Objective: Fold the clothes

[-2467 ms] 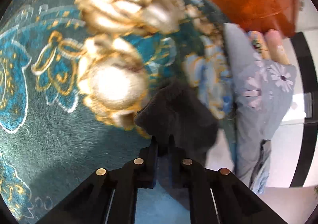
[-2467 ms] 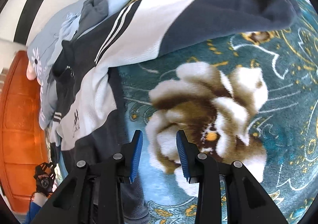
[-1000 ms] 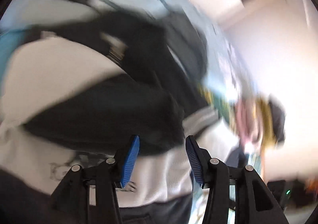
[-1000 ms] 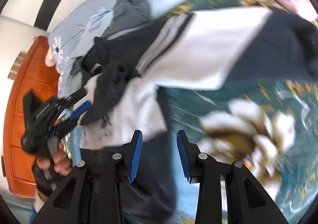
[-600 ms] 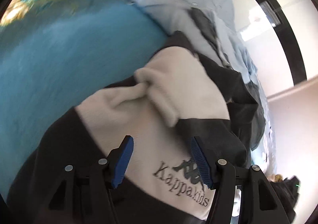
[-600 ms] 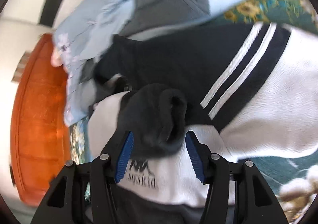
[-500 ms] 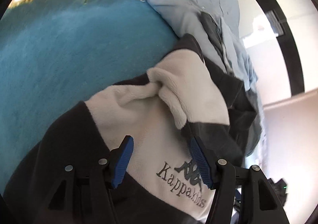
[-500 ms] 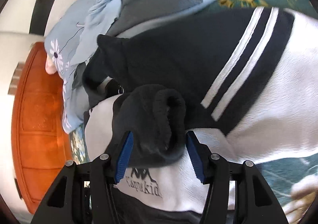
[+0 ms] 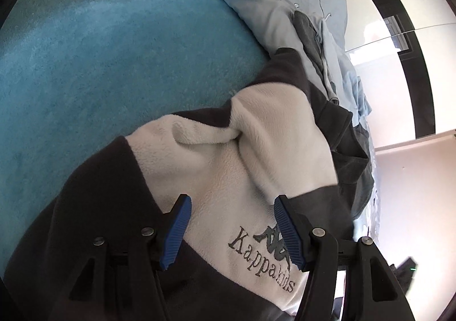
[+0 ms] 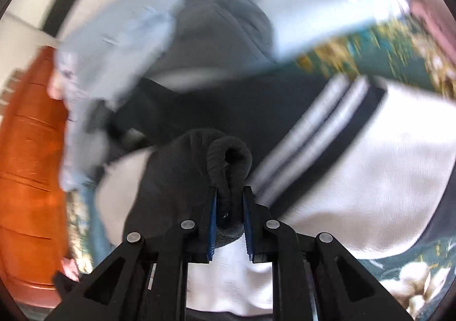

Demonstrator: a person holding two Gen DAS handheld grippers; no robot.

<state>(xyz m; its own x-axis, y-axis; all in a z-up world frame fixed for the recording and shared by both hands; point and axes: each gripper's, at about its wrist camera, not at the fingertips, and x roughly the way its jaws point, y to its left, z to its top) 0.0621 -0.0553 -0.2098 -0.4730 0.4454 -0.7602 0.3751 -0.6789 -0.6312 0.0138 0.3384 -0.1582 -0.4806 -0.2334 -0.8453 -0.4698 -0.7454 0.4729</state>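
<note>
A black and cream fleece sweatshirt (image 9: 228,178) with a "Kappa kids" logo lies on a teal floral blanket (image 9: 99,50). My left gripper (image 9: 232,231) is open just above the logo area, with the cream chest panel between its blue pads and no grip on it. In the right wrist view, my right gripper (image 10: 229,224) is shut on the dark ribbed sleeve cuff (image 10: 228,167). The cuff bunches up between the pads. The sweatshirt's cream body and striped black sleeve (image 10: 327,127) spread behind it. That view is blurred.
A light blue flowered duvet (image 9: 285,7) with a grey garment (image 9: 307,36) on it lies along the far side. An orange wooden headboard (image 10: 25,164) stands at the left of the right wrist view. A black-framed window (image 9: 399,22) is beyond.
My right gripper has closed on the dark sleeve cuff and is moving; it was open around it half a second ago. My left gripper stays open over the logo area.
</note>
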